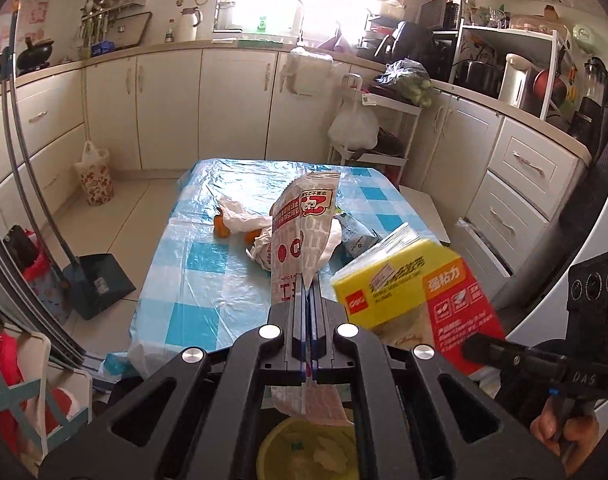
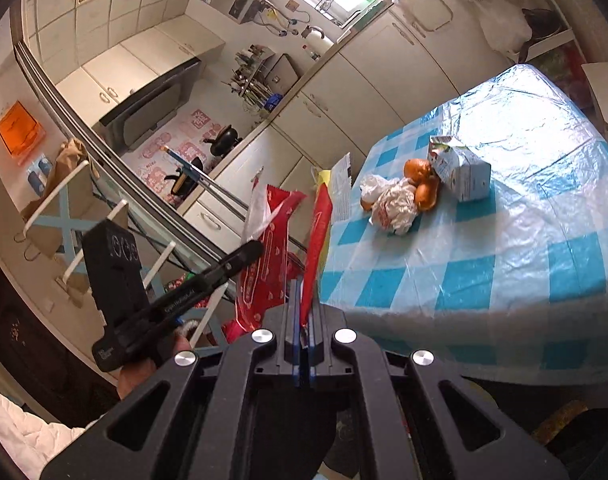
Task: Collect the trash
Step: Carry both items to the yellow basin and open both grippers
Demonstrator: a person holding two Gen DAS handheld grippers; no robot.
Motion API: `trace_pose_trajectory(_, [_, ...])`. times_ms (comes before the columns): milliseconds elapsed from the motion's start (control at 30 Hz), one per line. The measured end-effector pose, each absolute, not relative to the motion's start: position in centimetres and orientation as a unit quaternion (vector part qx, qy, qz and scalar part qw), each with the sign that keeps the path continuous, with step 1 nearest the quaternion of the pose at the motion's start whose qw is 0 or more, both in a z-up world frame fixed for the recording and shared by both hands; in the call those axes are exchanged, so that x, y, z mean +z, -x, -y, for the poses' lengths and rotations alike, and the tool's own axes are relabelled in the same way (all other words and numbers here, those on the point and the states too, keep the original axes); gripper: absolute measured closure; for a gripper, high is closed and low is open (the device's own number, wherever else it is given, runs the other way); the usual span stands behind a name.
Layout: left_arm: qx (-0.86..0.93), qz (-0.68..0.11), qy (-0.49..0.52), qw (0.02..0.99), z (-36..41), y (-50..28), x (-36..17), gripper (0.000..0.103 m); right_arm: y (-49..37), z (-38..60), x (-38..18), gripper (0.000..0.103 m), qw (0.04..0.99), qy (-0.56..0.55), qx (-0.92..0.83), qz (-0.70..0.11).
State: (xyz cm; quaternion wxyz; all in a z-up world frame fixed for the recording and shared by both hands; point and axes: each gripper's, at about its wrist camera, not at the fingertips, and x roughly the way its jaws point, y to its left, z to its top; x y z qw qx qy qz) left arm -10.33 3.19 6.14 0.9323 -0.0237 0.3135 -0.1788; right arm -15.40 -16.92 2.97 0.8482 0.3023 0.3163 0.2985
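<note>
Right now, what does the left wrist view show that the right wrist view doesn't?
Left wrist only: a yellow bin below the left gripper, a dustpan on the floor, and the broad yellow and red face of the pack held by the right gripper.

Right wrist only: a wall oven and an orange sign.

Both: the checked table, oranges, crumpled paper, a carton, and the left gripper's wrapper.

The left wrist view looks level-on and slightly down over the blue-and-white checked plastic-covered table (image 1: 207, 264) toward the window wall; the right wrist view, seemingly rolled sideways, sees the same table (image 2: 504, 248) from beside its near edge.
</note>
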Motion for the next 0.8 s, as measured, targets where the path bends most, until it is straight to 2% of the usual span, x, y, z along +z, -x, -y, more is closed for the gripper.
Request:
trace_pose_trajectory(533, [-0.199,-0.304,0.024,0.931,-3.8,15.0,6.9,0.101,16.3,11.3,-2.7,0.099,0.833,-0.166,0.261,-0.458])
trace_pose_trajectory(800, [-0.210,-0.352,0.060,0.910,-4.4,14.8,4.1,0.101,15.4,8.4,-7.5,0.097,0.793,-0.104,0.230,-0.554])
